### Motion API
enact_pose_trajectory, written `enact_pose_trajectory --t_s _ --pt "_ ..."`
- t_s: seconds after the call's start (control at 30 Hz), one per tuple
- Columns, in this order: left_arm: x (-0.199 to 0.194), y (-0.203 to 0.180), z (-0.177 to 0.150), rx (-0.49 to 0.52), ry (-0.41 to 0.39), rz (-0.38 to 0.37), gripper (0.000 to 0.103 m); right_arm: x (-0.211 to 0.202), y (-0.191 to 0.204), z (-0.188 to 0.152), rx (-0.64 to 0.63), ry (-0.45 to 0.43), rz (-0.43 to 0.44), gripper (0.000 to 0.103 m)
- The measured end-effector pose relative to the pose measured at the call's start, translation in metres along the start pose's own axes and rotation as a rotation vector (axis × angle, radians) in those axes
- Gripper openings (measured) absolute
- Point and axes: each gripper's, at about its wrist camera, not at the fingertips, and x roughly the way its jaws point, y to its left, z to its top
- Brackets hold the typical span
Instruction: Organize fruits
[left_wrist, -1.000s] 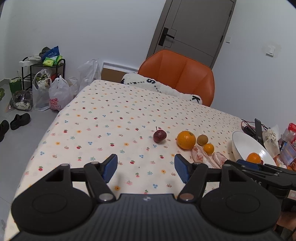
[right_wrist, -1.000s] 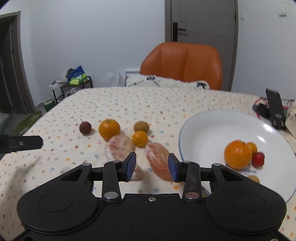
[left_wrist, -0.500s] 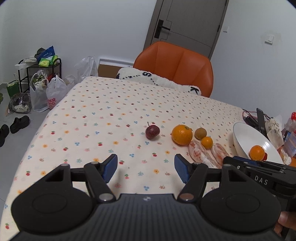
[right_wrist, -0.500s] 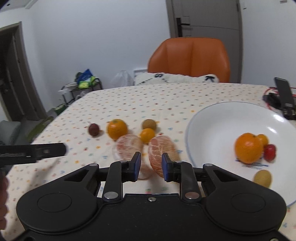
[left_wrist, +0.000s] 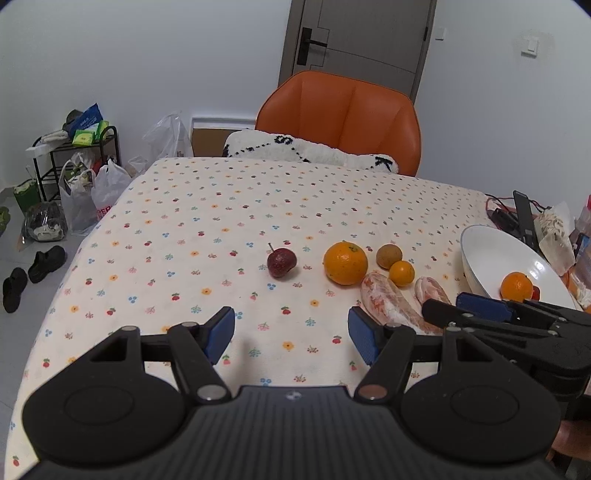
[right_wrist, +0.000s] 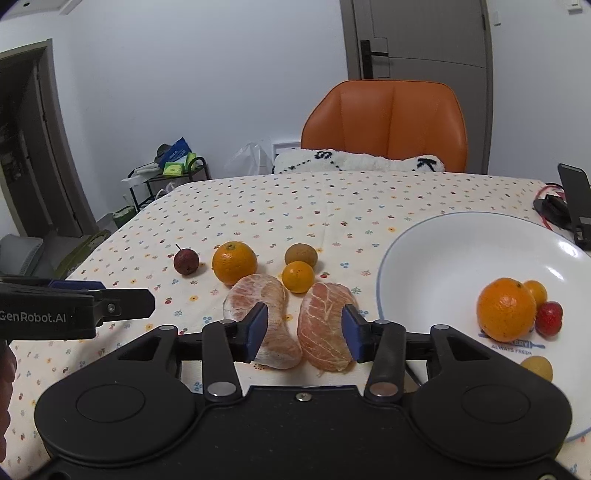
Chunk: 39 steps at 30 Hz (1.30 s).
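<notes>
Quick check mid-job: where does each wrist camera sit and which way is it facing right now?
Left wrist: sits behind the open left hand-held gripper, looking across the table toward the orange chair; the right hand-held gripper pokes in.
Right wrist: behind the open right hand-held gripper, low over two peeled citrus halves, plate to its right; the left hand-held gripper shows.
Shared: big orange, dark red fruit, chair.

Right tongs (right_wrist: 301, 330) gape around two peeled pomelo pieces (right_wrist: 327, 325) beside white plate (right_wrist: 436, 266).
</notes>
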Motion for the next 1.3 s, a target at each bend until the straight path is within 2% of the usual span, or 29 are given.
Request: enact_pose_trajectory --t_s 0.03,0.1,0.23,0.4,0.6,0.73,0.8,0.97,1.1,1.23,1.3 --pt "0.000 -0.002 0.001 0.005 0.002 0.004 0.066 0.000 0.000 0.000 -0.003 0.000 0.003 0.045" --pt "0.001 -0.006 0.001 0.016 0.006 0.010 0.066 0.002 -0.001 0.000 -0.009 0.003 0.003 0.038" --pt "0.001 -0.010 -0.002 0.025 0.015 0.021 0.066 0.001 -0.001 0.000 -0.020 0.006 -0.002 0.033" --pt "0.000 -0.011 -0.006 0.019 0.021 0.032 0.066 -0.004 -0.012 -0.002 0.008 0.010 0.016 0.015" --pt "0.000 -0.013 -0.007 0.017 0.019 0.034 0.066 -0.014 -0.020 -0.006 0.037 0.009 0.061 0.004" --pt "-0.001 -0.017 -0.006 0.025 0.011 0.025 0.066 -0.018 -0.022 -0.009 0.065 0.009 0.092 0.004" --pt "-0.002 -0.018 -0.007 0.029 0.009 0.022 0.066 -0.019 -0.023 -0.009 0.084 0.002 0.106 0.012" --pt "0.000 -0.013 -0.008 0.014 0.011 0.016 0.066 -0.018 -0.020 -0.006 0.089 -0.011 0.087 0.021" --pt "0.004 -0.007 -0.007 0.001 0.010 0.009 0.066 -0.013 -0.013 -0.005 0.056 -0.013 0.015 0.033" --pt "0.007 -0.002 -0.006 -0.008 0.010 -0.002 0.066 -0.006 -0.002 -0.005 0.002 -0.001 -0.047 0.035" --pt "0.009 0.000 -0.006 -0.013 0.013 -0.007 0.066 -0.003 0.004 -0.004 -0.021 0.006 -0.071 0.040"
